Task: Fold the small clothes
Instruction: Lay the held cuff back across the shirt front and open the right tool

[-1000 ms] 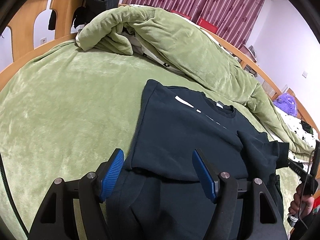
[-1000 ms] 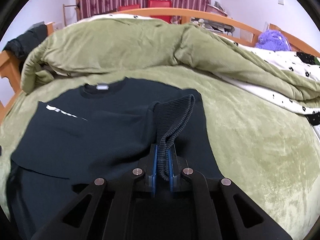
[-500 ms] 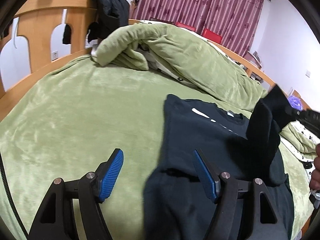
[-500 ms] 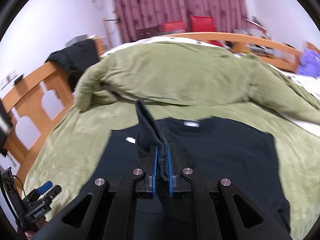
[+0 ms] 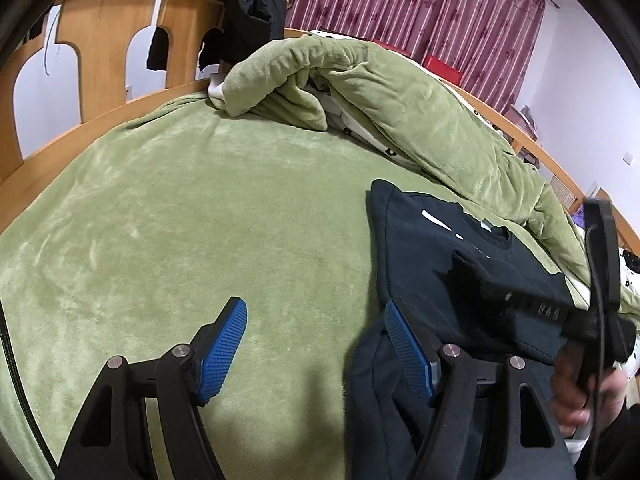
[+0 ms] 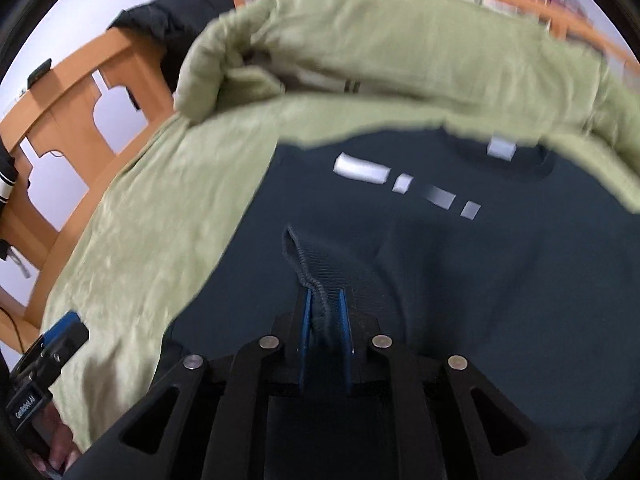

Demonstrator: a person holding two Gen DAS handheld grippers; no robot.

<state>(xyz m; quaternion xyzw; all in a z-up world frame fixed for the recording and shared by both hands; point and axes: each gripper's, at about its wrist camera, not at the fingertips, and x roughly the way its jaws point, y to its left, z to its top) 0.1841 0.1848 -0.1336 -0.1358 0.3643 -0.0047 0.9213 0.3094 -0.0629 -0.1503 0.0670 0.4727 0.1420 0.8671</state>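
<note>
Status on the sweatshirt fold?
Early. Dark navy sweatshirt lies flat on the green plush blanket, right sleeve already across its chest. Right claw, jaws just easing open, has the ribbed cuff between them. Left claw open, empty. Other folds remain.

A dark navy sweatshirt point(image 6: 500, 280) lies front-up on a green plush bed cover point(image 5: 200, 220), white dashes printed across its chest and a white label inside the collar. Its ribbed cuff point(image 6: 316, 276) is drawn over the body, sleeve folded inward.
</note>
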